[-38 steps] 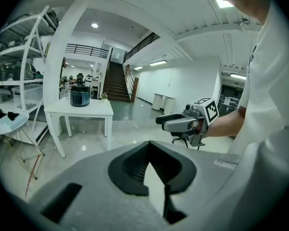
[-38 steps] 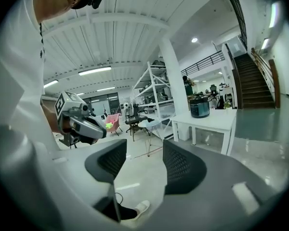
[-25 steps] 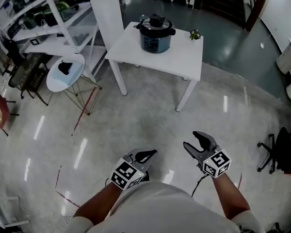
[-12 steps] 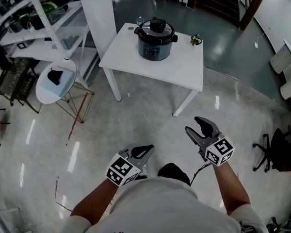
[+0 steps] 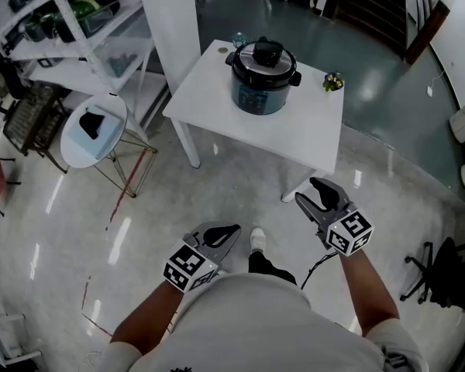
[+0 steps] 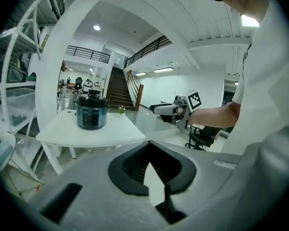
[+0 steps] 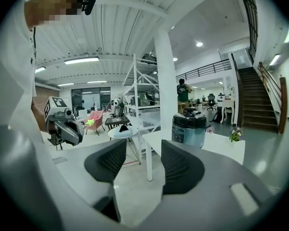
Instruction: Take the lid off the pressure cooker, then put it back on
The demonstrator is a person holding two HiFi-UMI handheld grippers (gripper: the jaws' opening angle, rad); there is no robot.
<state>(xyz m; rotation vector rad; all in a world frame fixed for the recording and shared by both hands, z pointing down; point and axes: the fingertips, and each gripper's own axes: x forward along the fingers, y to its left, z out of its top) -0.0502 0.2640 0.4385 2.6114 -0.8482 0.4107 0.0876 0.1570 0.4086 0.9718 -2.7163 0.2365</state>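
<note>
White table (image 5: 294, 134), standing on a glossy pale floor (image 5: 139, 208). Top holds 3 items, set apart:
- 1 pressure cooker (image 5: 264, 77), toward the far side
- 1 small potted plant (image 5: 332, 80), far right edge
- 1 small glass object (image 5: 238, 39), far left corner

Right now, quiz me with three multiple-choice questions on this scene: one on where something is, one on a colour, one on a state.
1. Where is the cooker?
A. on the table
B. on the floor
C. on a shelf

2. What colour is the cooker's body?
A. red
B. dark blue
C. yellow

3. What is the state of the lid?
A. on the cooker
B. lying on the table
C. on the floor

Answers:
1 A: it stands on the white tabletop, toward the far edge.
2 B: its side shows dark blue below the black and silver top.
3 A: the lid sits on the pot.
</note>
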